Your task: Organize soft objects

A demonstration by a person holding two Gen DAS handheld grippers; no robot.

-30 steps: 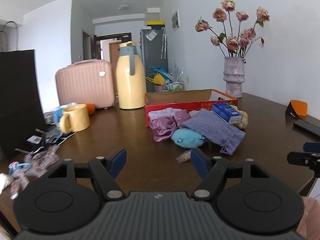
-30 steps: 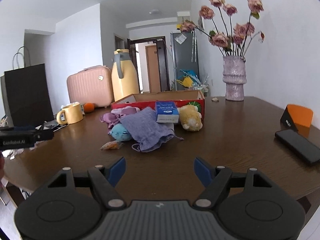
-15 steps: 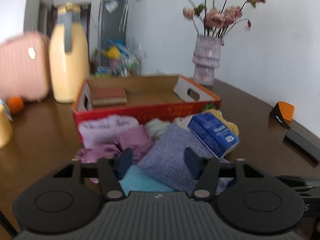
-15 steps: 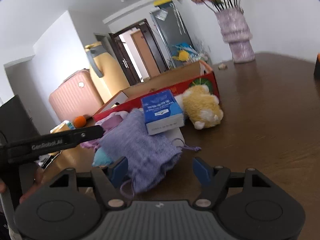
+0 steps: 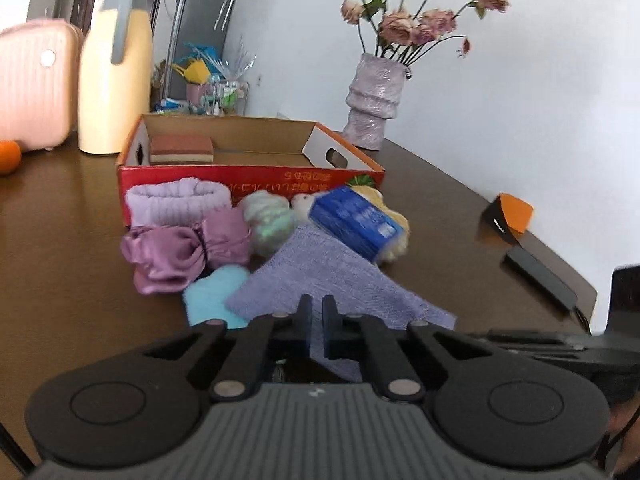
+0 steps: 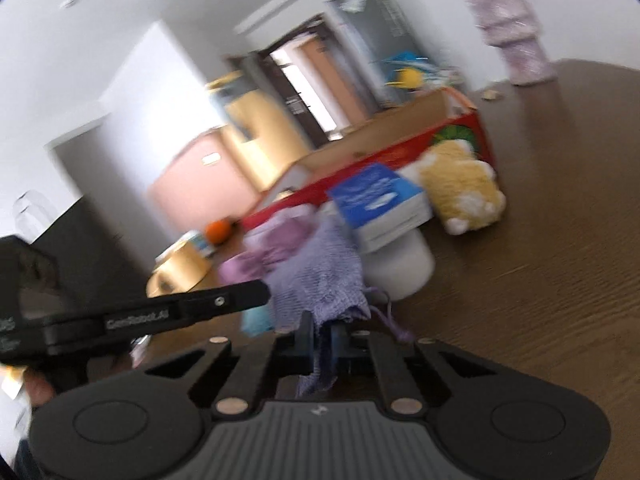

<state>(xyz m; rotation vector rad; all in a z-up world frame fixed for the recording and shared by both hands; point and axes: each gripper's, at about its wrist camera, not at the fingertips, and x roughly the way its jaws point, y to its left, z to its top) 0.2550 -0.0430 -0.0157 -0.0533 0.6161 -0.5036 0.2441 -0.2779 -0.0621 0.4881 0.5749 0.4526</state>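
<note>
A lavender knit pouch (image 5: 336, 280) lies on the brown table in front of a red cardboard box (image 5: 248, 172). My left gripper (image 5: 316, 320) is shut on the pouch's near edge. My right gripper (image 6: 320, 332) is shut on the pouch's drawstring end (image 6: 324, 280), and its view is blurred. A blue tissue pack (image 5: 356, 220) rests on the pouch's far end. Beside it lie a purple satin scrunchie (image 5: 180, 252), a light blue plush (image 5: 212, 300), a lilac knit cloth (image 5: 176, 200), a pale yarn ball (image 5: 268, 220) and a yellow plush (image 6: 460, 188). A sponge (image 5: 182, 149) lies in the box.
A yellow thermos (image 5: 116, 72), a pink case (image 5: 34, 84) and an orange (image 5: 8, 156) stand at the back left. A vase of dried roses (image 5: 374, 104) is behind the box. A phone (image 5: 540, 276) and an orange-black object (image 5: 510, 214) lie at right. A yellow mug (image 6: 180, 272) is left.
Both grippers have moved in on the pile and gone from open to shut on the lavender pouch, one at each end. The right gripper's view has tilted.
</note>
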